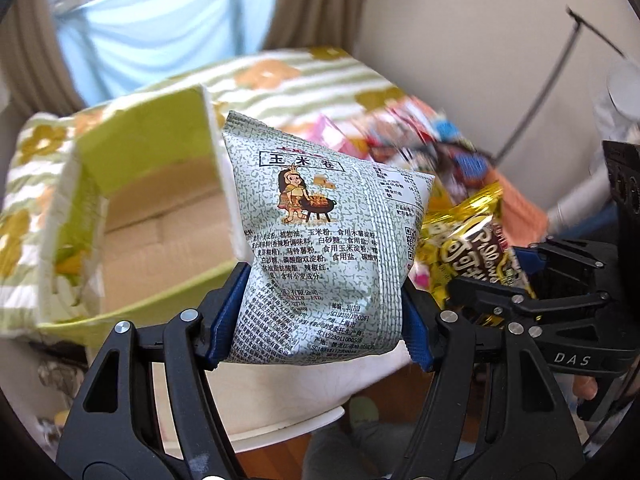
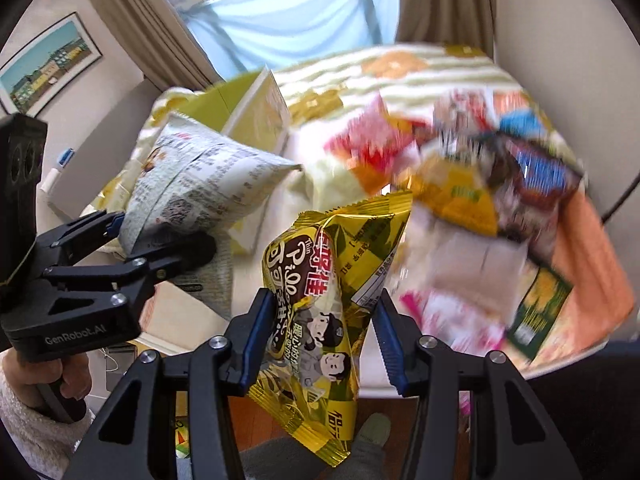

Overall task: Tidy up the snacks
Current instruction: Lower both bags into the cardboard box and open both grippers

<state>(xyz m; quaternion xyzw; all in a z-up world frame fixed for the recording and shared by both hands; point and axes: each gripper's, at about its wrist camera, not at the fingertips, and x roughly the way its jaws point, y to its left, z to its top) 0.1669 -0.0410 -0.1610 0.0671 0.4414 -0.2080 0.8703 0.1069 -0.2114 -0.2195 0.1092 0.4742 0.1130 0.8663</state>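
Left gripper [image 1: 320,316] clamped on the grey-green corn-roll bag [image 1: 320,236], jaws narrowed to bag width. Right gripper [image 2: 320,340] pinched tight on the gold snack bag [image 2: 320,312]. Open green box [image 1: 152,208] at ten o'clock from the grey bag in the left view; loose snack pile [image 2: 480,184] at two o'clock in the right view (blurred). Best carried high over the box flap, released one at a time, flat.

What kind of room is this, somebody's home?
Most likely a home, perhaps a living or dining room: curtains beside a window, a framed picture on the wall, and a table under a flowery tablecloth heaped with snack packets.
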